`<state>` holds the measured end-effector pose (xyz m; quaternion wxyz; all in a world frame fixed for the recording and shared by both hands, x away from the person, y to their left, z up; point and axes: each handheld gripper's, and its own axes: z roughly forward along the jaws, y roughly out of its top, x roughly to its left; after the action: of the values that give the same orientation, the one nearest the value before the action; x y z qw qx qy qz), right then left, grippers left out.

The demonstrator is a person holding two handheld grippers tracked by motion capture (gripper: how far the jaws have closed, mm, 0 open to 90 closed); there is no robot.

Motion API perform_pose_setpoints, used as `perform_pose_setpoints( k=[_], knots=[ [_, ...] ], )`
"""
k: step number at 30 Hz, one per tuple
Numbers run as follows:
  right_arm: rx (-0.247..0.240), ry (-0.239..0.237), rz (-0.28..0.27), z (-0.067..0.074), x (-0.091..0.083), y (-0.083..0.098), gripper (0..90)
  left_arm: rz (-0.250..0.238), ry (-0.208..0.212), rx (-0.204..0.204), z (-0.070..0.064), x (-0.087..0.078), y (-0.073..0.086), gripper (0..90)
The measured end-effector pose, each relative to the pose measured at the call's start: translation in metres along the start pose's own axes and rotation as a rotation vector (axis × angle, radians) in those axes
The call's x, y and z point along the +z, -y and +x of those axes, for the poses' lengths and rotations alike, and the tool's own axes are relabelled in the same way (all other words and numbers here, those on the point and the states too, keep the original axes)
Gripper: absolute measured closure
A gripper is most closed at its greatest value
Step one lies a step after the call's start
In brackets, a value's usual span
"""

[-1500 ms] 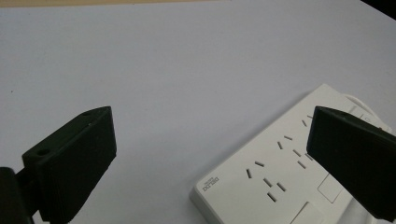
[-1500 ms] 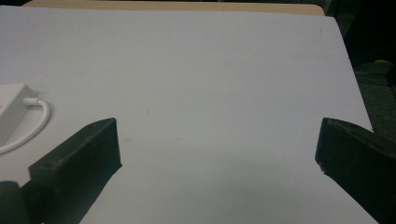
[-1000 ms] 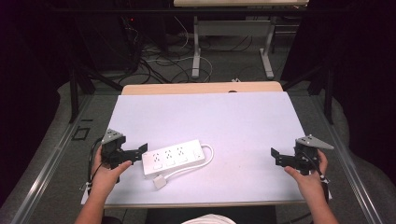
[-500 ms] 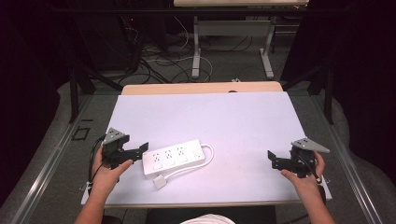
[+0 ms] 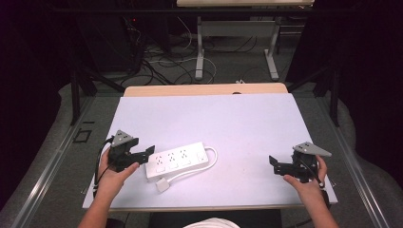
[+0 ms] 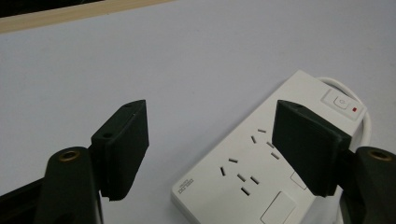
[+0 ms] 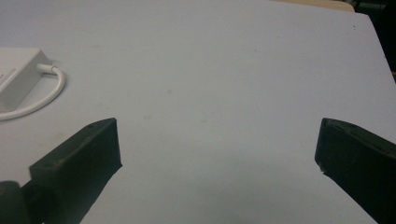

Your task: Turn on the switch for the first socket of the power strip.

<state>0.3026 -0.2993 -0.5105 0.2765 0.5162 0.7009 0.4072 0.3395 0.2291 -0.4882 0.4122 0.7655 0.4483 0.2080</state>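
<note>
A white power strip point(image 5: 177, 160) lies on the table's left half, its white cable point(image 5: 212, 159) looping round to a plug point(image 5: 163, 185) in front of it. My left gripper point(image 5: 145, 154) hovers at the strip's left end. In the left gripper view the jaws of my left gripper point(image 6: 212, 144) stand apart above the strip point(image 6: 233, 186). They have just been closing, and no pad presses on anything. The strip's switch point(image 6: 343, 101) shows a red dot. My right gripper point(image 5: 275, 164) is held wide open near the table's right front, over bare surface point(image 7: 217, 158).
The pale tabletop point(image 5: 237, 128) has a wooden strip point(image 5: 204, 89) along its far edge. Desk legs and loose cables point(image 5: 161, 61) lie on the floor behind. The strip's corner point(image 7: 16, 74) and cable point(image 7: 46, 93) show at the left of the right gripper view.
The right gripper has shifted slightly toward the table's front edge. The left hand stays at the power strip's end, its jaws a little narrower.
</note>
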Motion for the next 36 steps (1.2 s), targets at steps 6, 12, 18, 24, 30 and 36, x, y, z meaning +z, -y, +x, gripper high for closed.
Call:
perform_pose_setpoints(
  k=[6,12,18,24,30,36],
  knots=[
    [0.0,-0.006,0.005,0.001,0.0,0.001,0.0,0.024,0.033,0.017,-0.007,0.005,0.0,31.3],
    [-0.007,-0.011,0.013,0.001,0.0,0.002,0.0,0.045,0.062,0.051,-0.015,0.009,0.0,33.7],
    [-0.006,-0.016,0.021,0.002,0.002,0.003,0.0,0.069,0.093,0.068,-0.025,0.015,0.001,38.2],
    [-0.01,-0.024,0.016,0.003,0.003,0.004,0.0,0.087,0.117,0.075,-0.033,0.018,0.002,43.5],
    [-0.007,-0.034,0.024,0.005,0.005,0.005,0.0,0.104,0.145,0.05,-0.038,0.019,0.004,50.5],
    [-0.012,-0.033,0.025,0.005,0.006,0.005,0.0,0.136,0.173,0.026,-0.042,0.019,0.004,58.0]
  ],
)
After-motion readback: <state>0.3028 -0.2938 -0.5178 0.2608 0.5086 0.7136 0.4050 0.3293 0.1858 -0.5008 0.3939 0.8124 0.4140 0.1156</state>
